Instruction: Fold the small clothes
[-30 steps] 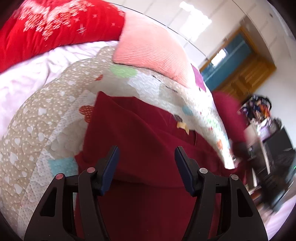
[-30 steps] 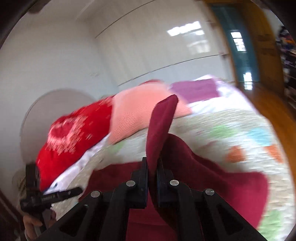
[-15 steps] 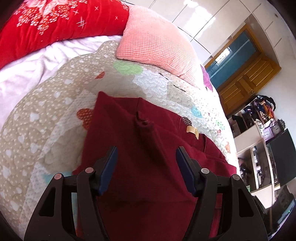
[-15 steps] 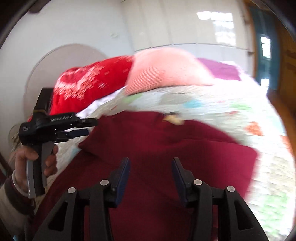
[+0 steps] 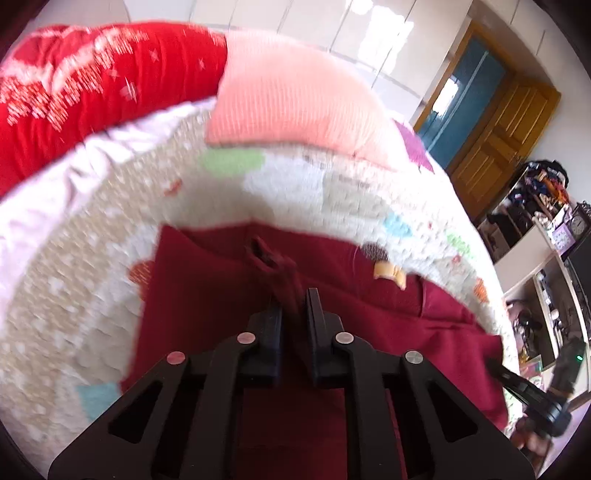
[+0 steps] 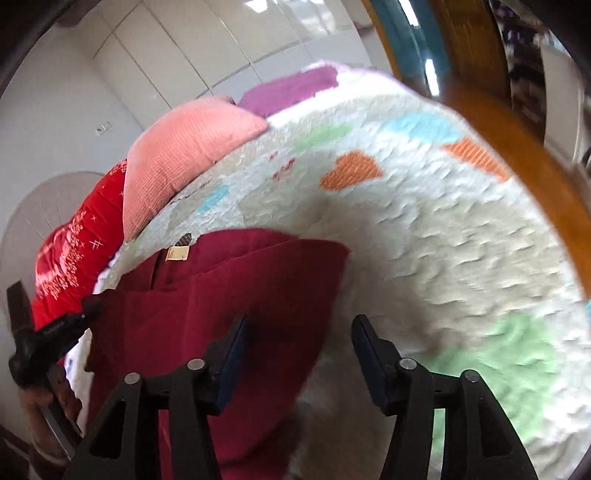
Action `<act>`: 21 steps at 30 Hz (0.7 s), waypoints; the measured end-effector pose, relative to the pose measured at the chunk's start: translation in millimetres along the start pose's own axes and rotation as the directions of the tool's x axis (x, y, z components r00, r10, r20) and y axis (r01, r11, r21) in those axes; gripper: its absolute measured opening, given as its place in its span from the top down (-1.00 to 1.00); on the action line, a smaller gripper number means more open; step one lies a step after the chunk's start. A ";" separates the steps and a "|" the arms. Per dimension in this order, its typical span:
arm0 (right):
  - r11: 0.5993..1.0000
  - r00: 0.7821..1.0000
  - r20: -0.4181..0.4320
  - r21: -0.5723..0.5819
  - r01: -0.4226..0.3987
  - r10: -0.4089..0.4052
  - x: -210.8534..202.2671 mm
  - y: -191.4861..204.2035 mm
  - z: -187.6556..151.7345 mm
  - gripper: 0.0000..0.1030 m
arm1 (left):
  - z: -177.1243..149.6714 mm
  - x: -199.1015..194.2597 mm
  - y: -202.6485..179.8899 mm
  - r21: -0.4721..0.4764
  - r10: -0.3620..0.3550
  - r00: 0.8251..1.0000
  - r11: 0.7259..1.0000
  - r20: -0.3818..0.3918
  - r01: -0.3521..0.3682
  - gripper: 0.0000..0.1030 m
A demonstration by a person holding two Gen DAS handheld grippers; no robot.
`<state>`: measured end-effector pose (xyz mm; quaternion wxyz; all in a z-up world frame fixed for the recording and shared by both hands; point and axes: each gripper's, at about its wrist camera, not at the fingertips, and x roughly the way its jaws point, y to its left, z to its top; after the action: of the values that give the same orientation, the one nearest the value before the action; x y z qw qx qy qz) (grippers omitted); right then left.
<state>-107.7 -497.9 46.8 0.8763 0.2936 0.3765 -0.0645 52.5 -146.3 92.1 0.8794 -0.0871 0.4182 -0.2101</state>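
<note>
Apparently crumpled, dark red garment (image 5: pixel 207 295) pinched by left gripper (image 5: pixel 294 301), quilt (image 6: pixel 424 229) beneath

- A patchwork quilt (image 5: pixel 332 199) covers the bed, pale and textured, with heart patches in green, blue and orange (image 6: pixel 349 171).
- A salmon-pink ribbed pillow (image 5: pixel 295 99) lies at the head of the bed, its lower edge resting on the quilt.
- A red blanket with a white pattern (image 5: pixel 85 92) sits just beside the pillow, bunched along the head end.
- A pale pink sheet (image 5: pixel 44 206) shows between the red blanket and the quilt.
- A purple patch (image 6: pixel 291 86) lies at the quilt's far end, behind the pillow.
- White glossy wardrobe doors (image 5: pixel 332 29) line the wall behind the bed.
- A wooden door frame with a teal door (image 5: pixel 469 92) stands beyond.
- Cluttered white shelves (image 5: pixel 546 229) stand past the bed, with a small clock (image 5: pixel 578 221) on top.
</note>
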 end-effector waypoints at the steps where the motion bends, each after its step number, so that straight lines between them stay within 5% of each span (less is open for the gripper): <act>1: 1.000 1.000 0.001 0.005 -0.004 0.004 3.0 -1.2 3.8 0.67 | 2.0 -7.9 2.3 -0.001 -0.011 1.000 1.000 0.021 0.011 0.81; 5: 0.989 0.993 0.113 -0.133 0.061 -0.046 -13.1 31.1 8.4 0.77 | -6.2 -25.2 17.5 -0.001 0.017 0.996 1.000 0.083 -0.017 0.81; 7: 0.975 0.987 0.132 -0.191 0.117 -0.093 -9.3 41.1 8.9 0.77 | -17.5 -7.5 24.3 0.002 0.051 0.998 0.999 0.025 -0.051 0.81; 10: 0.952 0.977 0.054 -0.221 0.213 -0.206 10.2 36.5 9.0 0.72 | -34.4 12.1 36.9 -0.027 0.070 0.997 0.997 -0.044 -0.071 0.81; 15: 0.948 0.978 0.140 -0.258 0.185 -0.152 -43.6 50.2 -16.1 0.63 | -38.5 7.7 44.2 -0.052 0.032 0.999 0.998 -0.038 -0.034 0.81; 17: 0.916 0.991 0.083 -0.378 0.132 -0.109 -43.9 71.0 -39.3 0.63 | -39.8 6.0 43.6 -0.049 0.034 0.999 0.998 -0.038 -0.035 0.81; 21: 0.822 0.964 0.058 -0.512 0.251 -0.258 -20.5 74.6 -83.2 0.65 | -42.9 -4.8 43.4 -0.041 0.024 0.998 0.999 -0.054 -0.026 0.79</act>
<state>-149.0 -392.1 50.5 0.9035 -0.0037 0.4218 -0.0756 29.6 -104.3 54.0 0.8684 -0.0945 0.4471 -0.1923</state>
